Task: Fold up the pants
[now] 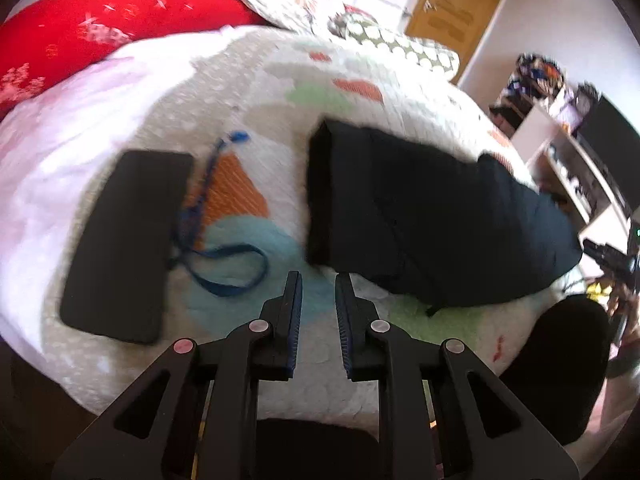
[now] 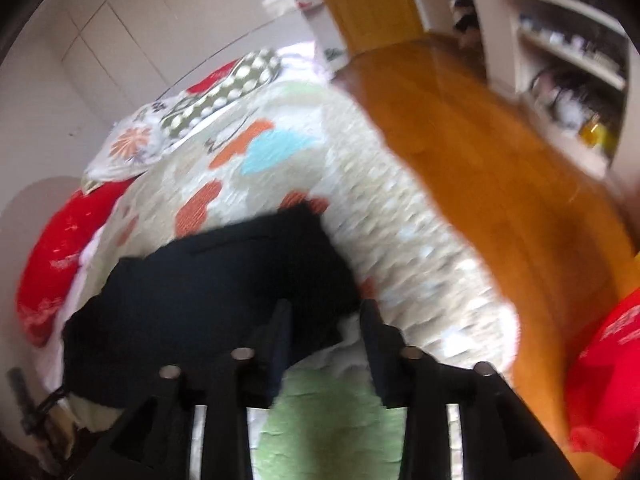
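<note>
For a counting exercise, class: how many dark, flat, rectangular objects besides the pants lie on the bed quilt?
1. A black flat case lies on the quilt, left of the folded pants, with a blue strap beside it. Others may lie outside both views.

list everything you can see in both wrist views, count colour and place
pants: 1, dark navy, folded on the quilt, right of centre
flat case: 1, black, on the quilt at left
strap: 1, blue, looped beside the case
quilt: 1, cream with orange, blue, green patches, covering the bed
pillows: red one at the bed's head, patterned ones beside it
door: 1, wooden, far wall
shelves: white, cluttered, across the wood floor
left gripper: black, open, empty
right gripper: black, open, by the pants' edge
</note>
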